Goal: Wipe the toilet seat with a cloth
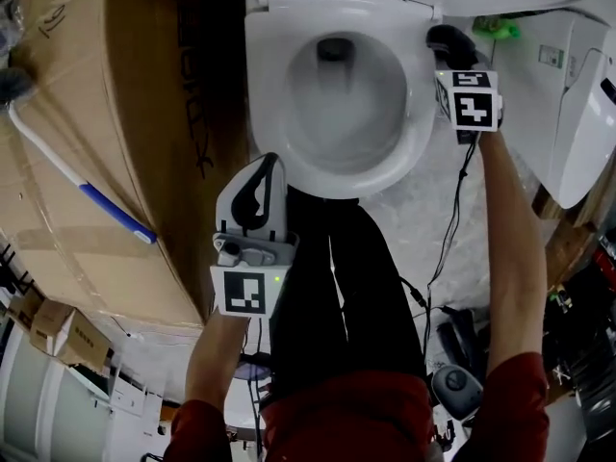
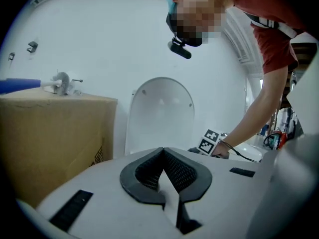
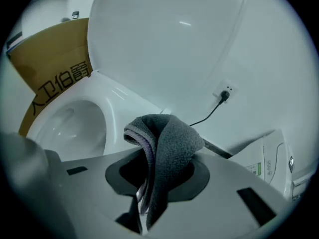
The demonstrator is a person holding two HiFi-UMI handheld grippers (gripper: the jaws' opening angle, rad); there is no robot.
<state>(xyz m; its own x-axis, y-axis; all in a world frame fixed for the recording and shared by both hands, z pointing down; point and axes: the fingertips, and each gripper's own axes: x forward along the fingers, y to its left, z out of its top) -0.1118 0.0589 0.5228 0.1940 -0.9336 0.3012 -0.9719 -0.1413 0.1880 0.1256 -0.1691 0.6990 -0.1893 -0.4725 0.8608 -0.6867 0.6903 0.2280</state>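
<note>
Cloth [image 3: 167,148] is what the right gripper [image 3: 149,193] carries. Its jaws are closed on a folded grey wad that stands up between them and droops over to one side. In the head view we find that gripper at the seat's [image 1: 423,114] right rear edge, close to the hinge, with the cloth just at the rim (whether it actually touches the seat we cannot tell). The right gripper view looks across the white seat and into the bowl [image 3: 70,128]. The raised lid [image 3: 164,39] fills the upper part of that view, and a plug sits in a wall socket [image 3: 227,93] behind it.

The left gripper [image 1: 258,186] hangs at the near edge of the bowl, above the person's dark trousers. Its jaws are pressed together with nothing between them. It faces the upright lid, and in its view we see the person's arm reaching down to the seat on the right.

A large cardboard box [image 1: 115,114] stands just beside the toilet on the left. A brush [image 1: 77,176] with a white and blue handle lies on top of the box.
</note>
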